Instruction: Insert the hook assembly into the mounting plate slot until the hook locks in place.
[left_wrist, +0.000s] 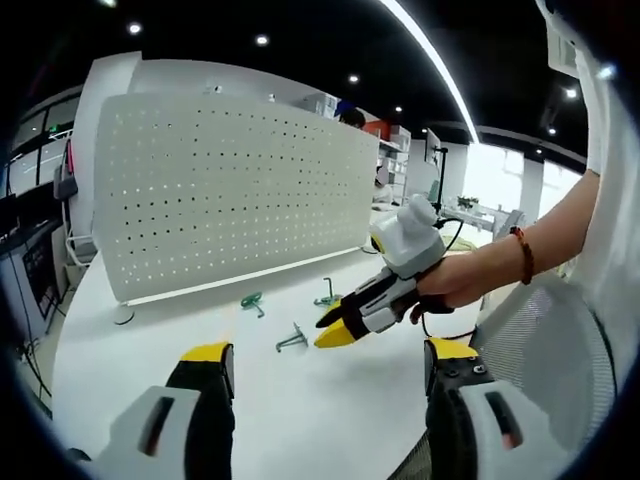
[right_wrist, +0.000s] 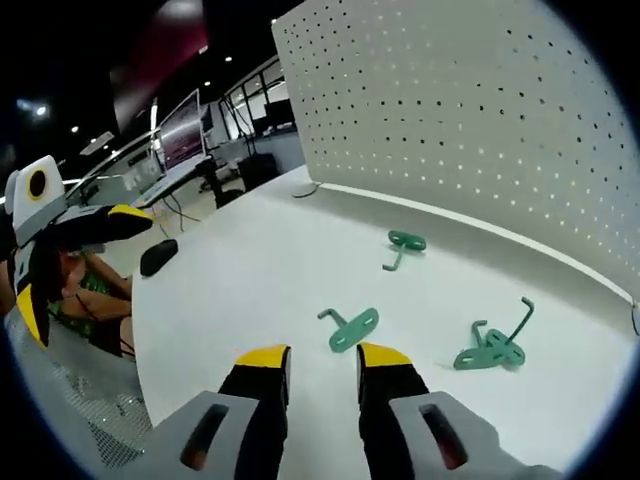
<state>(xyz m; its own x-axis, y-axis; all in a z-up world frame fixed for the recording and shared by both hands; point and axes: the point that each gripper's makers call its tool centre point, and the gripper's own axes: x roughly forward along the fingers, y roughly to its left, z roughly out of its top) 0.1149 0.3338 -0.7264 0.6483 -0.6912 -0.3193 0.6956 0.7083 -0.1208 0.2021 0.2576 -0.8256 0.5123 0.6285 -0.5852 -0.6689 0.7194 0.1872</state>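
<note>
The right claw (right_wrist: 322, 368) hovers narrowly open and empty above the nearest green hook (right_wrist: 351, 328), mid-surface (right_wrist: 230, 280); close squarely on its flat plate. The left claw (left_wrist: 327, 365) waits wide, empty.

The pegboard (right_wrist: 470, 110) runs past the frame's edge; the hooks (left_wrist: 292, 339) look too small to tell apart.

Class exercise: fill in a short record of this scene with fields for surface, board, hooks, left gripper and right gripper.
surface: white table
board: white pegboard standing upright at the table's far edge
hooks: three green hooks lying loose on the table: nearest hook, right hook, far hook
left gripper: open, holding nothing
right gripper: jaws slightly apart, empty, just short of the nearest hook
</note>
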